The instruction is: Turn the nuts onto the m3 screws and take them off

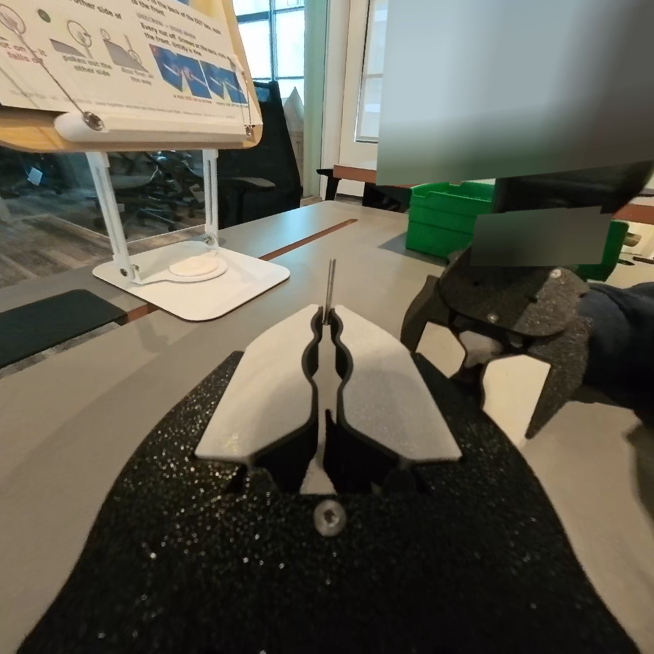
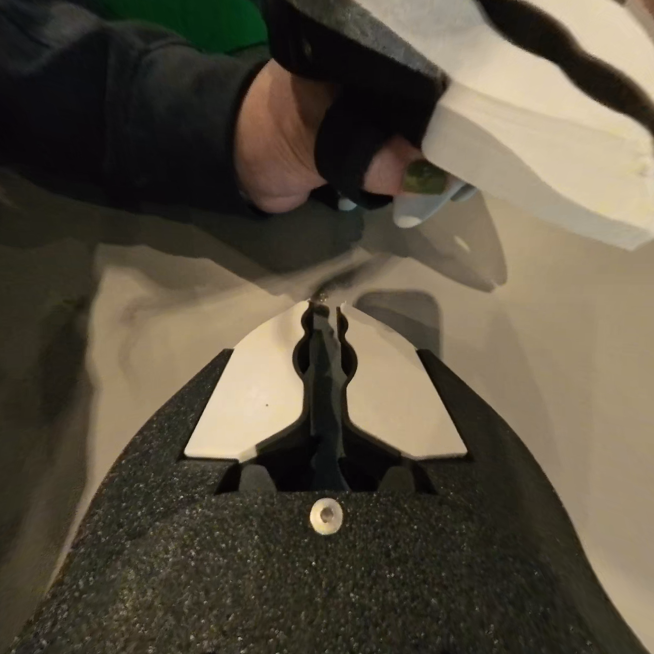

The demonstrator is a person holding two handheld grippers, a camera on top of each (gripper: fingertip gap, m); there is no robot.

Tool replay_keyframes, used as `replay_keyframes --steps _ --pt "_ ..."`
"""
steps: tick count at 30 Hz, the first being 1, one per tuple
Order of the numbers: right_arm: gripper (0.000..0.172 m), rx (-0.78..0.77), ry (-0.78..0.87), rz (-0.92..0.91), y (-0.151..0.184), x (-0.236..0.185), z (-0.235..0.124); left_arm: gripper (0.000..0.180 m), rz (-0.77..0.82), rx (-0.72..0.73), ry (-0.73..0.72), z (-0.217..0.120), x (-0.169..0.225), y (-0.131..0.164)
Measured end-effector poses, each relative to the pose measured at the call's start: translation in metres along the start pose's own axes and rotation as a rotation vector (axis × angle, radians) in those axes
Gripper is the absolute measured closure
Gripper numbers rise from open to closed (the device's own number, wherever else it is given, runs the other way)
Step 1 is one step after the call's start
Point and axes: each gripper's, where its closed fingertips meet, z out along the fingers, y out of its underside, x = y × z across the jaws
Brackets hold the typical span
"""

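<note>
My left gripper [image 1: 327,316] clamps the thin, stiff, slippery screw [image 1: 331,290] near its head, while my right gripper [image 2: 327,308], jaws slightly apart, nears a tiny nut [image 2: 321,296].

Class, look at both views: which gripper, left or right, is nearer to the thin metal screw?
Left. The left gripper has its fingertips closed on the base of the screw, which stands up from them. The right gripper is off to its side, apart.
</note>
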Motion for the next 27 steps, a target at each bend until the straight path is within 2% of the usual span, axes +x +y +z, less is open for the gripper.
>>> replay_keyframes --steps 5,19,22,27 --pt "0.162 -0.060 0.007 -0.014 0.003 -0.001 0.011 0.177 0.003 -0.002 0.002 0.000 0.000 0.000" --pt "0.167 -0.063 0.054 -0.059 0.001 0.001 0.014 0.177 0.006 -0.011 0.011 0.001 0.002 0.001" --pt "0.167 -0.048 0.098 -0.071 0.003 0.007 0.004 0.177 0.011 -0.019 0.024 0.002 0.004 0.002" --pt "0.167 0.027 0.203 -0.005 0.007 0.038 -0.041 0.177 0.043 -0.069 0.070 0.006 0.013 0.008"
